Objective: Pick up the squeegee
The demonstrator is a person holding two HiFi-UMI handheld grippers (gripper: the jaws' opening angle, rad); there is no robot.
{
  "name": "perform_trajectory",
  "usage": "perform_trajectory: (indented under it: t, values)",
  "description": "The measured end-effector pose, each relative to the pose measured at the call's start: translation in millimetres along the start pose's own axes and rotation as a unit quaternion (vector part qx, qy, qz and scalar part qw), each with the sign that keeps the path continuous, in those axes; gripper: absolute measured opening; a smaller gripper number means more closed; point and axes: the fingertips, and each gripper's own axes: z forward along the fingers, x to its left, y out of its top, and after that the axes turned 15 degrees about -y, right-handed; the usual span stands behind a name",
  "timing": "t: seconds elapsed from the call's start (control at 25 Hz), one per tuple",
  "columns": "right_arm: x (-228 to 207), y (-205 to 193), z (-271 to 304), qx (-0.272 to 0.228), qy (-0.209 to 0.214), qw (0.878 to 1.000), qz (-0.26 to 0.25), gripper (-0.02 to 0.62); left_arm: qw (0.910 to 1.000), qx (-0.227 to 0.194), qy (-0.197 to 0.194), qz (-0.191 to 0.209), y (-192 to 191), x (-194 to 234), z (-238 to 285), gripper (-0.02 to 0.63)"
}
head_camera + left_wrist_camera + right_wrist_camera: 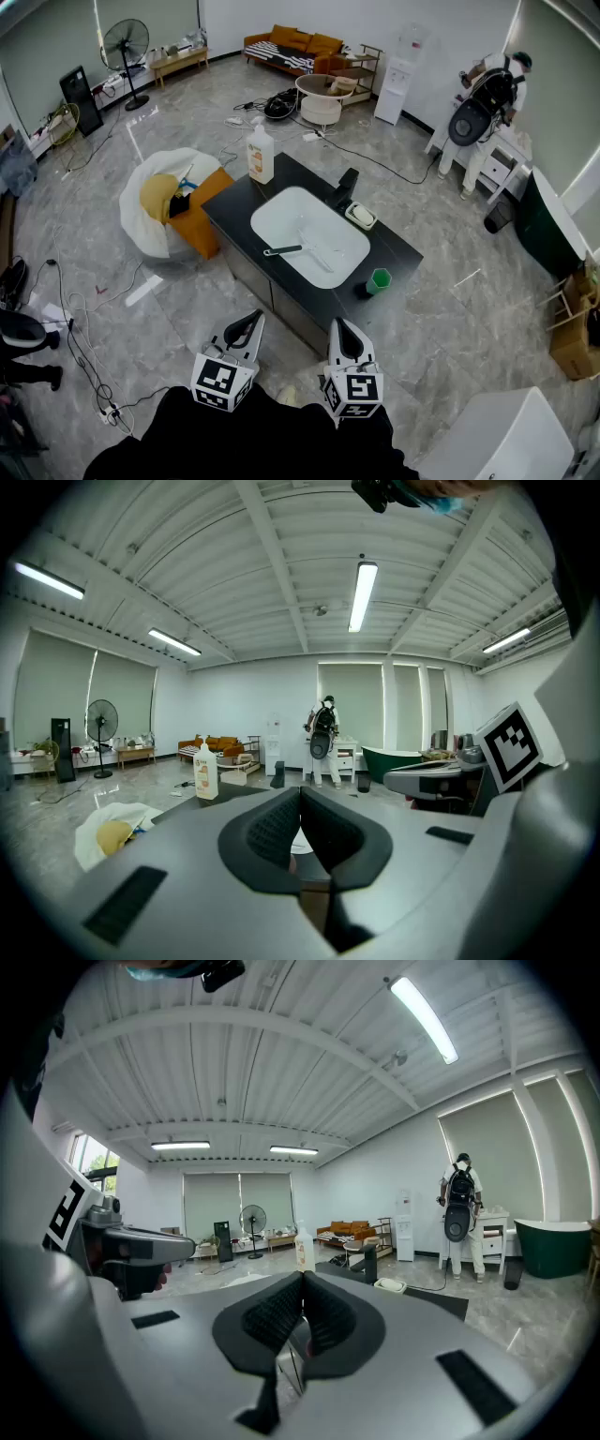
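A: In the head view, where did the squeegee (284, 249) lie?
B: In the front half of the white sink (281, 211), ahead of both grippers. Its dark handle ran crosswise, free end toward the sink's left. The left gripper (251, 321) looked nearer the handle, the right gripper (343, 326) nearer the blade. A green cup (378, 279) stood off the sink's front-right corner and the faucet (347, 187) behind the sink. Above the sink was open room.
A: And the left gripper view?
B: Jaws clenched on nothing; no squeegee showed.
A: The right gripper view?
B: Clenched too, and empty.
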Motion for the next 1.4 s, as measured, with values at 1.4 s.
perform_trajectory:
  t: [1.4]
  values:
    - [-66,14,142,0.006,-0.055,0.998,0.025,0.015,0.9988,0.014,-0.042,0.021,31,87,145,0.023]
